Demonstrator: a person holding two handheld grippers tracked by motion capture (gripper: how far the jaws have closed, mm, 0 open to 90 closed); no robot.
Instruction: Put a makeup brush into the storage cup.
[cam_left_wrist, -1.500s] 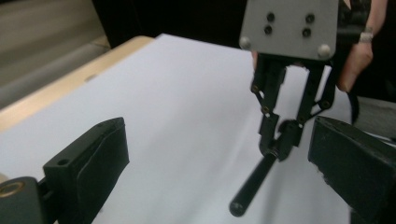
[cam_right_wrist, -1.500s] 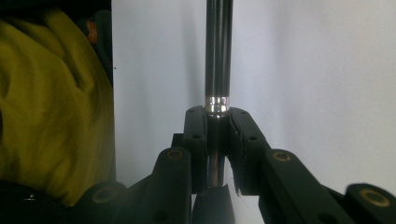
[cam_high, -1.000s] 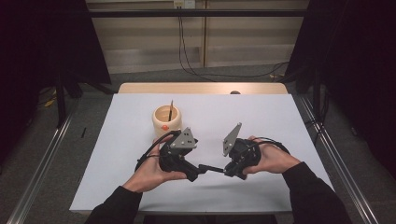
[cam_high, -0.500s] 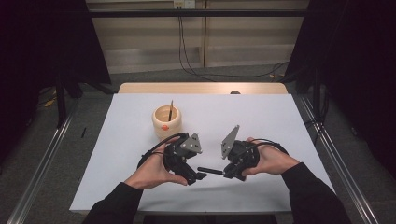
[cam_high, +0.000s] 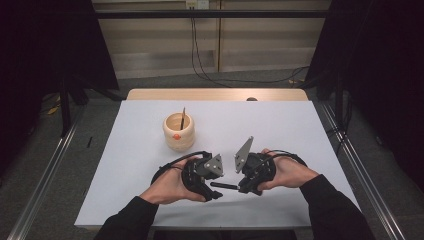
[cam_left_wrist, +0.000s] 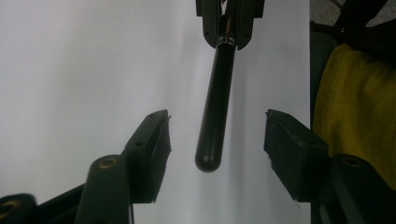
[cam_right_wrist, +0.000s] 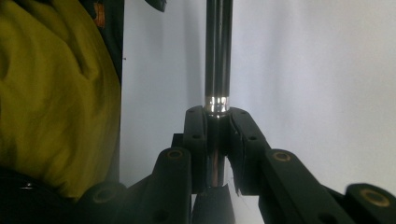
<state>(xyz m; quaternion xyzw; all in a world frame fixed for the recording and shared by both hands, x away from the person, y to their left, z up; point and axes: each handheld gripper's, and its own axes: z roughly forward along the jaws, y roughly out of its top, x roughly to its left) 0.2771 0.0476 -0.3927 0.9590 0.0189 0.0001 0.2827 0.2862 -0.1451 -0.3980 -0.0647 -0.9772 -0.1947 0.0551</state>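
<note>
While the right hand-held gripper (cam_high: 239, 187) stays clenched on the silver-banded end of a slim black pen-like rod (cam_left_wrist: 215, 116), the left hand-held gripper (cam_high: 216, 191) has just been closing, its pads still apart on either side of the rod's rounded tip. Both hover low over the white tabletop (cam_high: 280, 130). This looks like a hand-over; next the left must pinch firmly. Farther back stands a round wooden pot (cam_high: 178, 131) holding a thin stick.
</note>
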